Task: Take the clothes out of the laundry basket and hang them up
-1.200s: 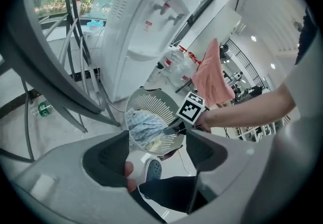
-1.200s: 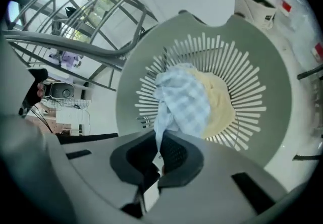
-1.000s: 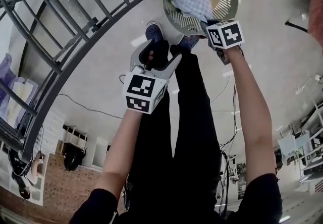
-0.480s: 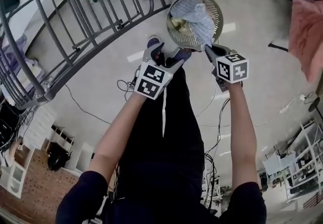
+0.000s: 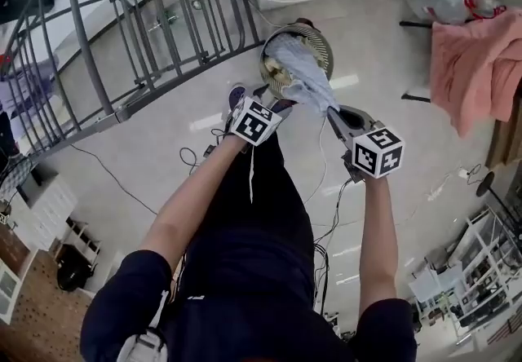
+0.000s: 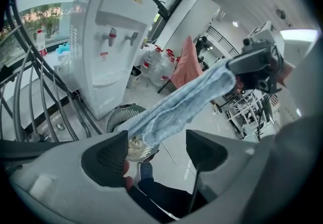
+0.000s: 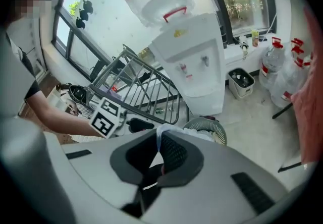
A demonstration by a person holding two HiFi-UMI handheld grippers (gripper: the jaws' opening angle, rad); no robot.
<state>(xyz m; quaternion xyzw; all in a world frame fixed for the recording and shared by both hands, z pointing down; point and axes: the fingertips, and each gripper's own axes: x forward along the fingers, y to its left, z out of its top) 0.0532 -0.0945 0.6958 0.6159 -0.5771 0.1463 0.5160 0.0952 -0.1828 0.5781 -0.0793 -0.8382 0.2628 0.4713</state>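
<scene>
The round slatted laundry basket (image 5: pixel 320 36) stands on the floor ahead of my feet, with a cream cloth (image 5: pixel 277 73) still inside. A light blue garment (image 5: pixel 303 73) stretches up from it to my right gripper (image 5: pixel 333 112), whose jaws are shut on its edge (image 7: pixel 162 130). The left gripper view has that garment (image 6: pixel 181 104) running as a taut band from the basket (image 6: pixel 117 117) to the right gripper (image 6: pixel 252 65). My left gripper (image 5: pixel 267 98) hovers just left of the cloth, jaws open (image 6: pixel 156 143) with nothing between them.
A grey metal drying rack (image 5: pixel 139 42) stands to the left. Behind the basket is a white water dispenser (image 6: pixel 106 41) with water bottles (image 7: pixel 282 74) beside it. A pink cloth (image 5: pixel 477 67) hangs at the right. Cables lie on the floor.
Both grippers have risen. The right one has drawn the blue garment up and out of the basket, stretching it into a long band.
</scene>
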